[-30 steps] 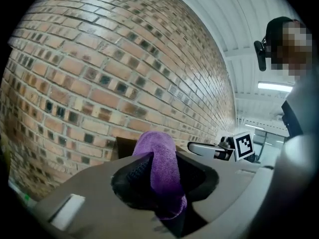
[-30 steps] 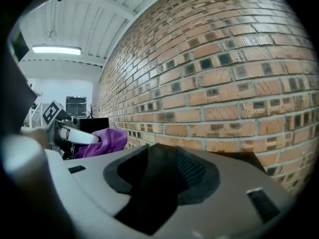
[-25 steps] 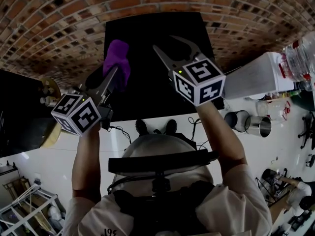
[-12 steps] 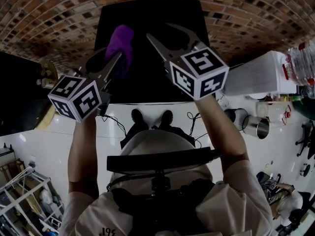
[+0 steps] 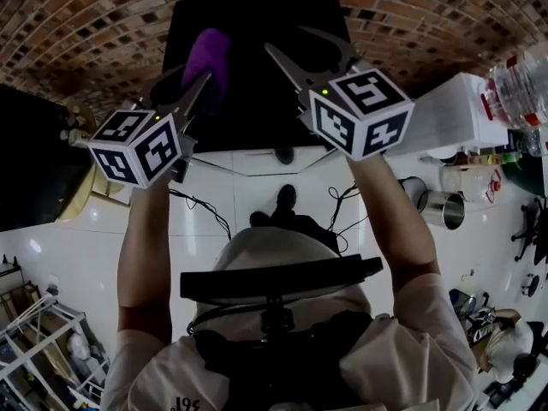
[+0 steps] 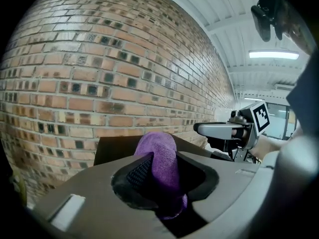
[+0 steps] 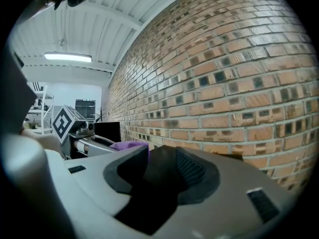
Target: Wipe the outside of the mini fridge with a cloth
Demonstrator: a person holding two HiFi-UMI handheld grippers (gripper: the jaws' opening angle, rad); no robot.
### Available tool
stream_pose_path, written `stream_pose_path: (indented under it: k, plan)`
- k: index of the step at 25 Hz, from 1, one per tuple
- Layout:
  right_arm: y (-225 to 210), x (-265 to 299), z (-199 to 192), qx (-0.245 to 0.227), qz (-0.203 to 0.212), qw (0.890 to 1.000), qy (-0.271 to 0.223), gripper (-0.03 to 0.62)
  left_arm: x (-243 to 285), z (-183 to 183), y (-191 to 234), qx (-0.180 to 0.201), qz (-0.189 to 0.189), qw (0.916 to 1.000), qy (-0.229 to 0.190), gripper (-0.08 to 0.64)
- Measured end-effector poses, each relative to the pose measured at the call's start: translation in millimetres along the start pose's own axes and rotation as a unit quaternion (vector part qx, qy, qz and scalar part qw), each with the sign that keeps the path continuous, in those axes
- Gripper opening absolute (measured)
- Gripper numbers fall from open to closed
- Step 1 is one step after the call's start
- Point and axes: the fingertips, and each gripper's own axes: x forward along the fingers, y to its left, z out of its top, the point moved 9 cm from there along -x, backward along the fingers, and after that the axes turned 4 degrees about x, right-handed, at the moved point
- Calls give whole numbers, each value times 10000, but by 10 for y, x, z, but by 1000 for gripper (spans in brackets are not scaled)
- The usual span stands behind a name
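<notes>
1. the left gripper [image 5: 190, 82] is clamping its jaws on a bunched purple cloth [image 5: 210, 54]. in the left gripper view the cloth [image 6: 158, 168] is sitting pinched between the dark pads, its rounded end sticking out past them.
2. in the head view the cloth is showing against the left part of the black mini fridge [image 5: 257, 122], which is standing against the brick wall [image 5: 77, 24]. i cannot tell whether cloth and fridge are touching.
3. the right gripper [image 5: 295, 43] is hovering just beside the left one, over the fridge's middle. its jaws are standing moderately apart and are gripping nothing.
4. farther right, a white box [image 5: 445, 127] is sitting beside the fridge, with a clear plastic bottle [image 5: 518, 80] at its far end and two metal cups [image 5: 432, 212] lying nearby.
</notes>
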Motion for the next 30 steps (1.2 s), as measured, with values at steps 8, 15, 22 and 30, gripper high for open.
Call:
stream_pose_path:
  k: [8, 15, 22, 30]
  plan:
    - [1, -300, 61, -228, -82, 9996, 110, 167, -295, -97, -219, -302, 192, 9986, -382, 115]
    - [-336, -255, 52, -463, 795, 9955, 211, 167, -371, -170, -478, -868, 935, 9871, -965, 114]
    - [-664, 56, -32, -552, 2329, 9691, 595, 167, -184, -265, -976, -1731, 2010, 9524, -1503, 110]
    - [-623, 319, -83, -617, 3070, 9467, 754, 166, -209, -351, -1307, -2058, 2645, 9269, -1691, 111]
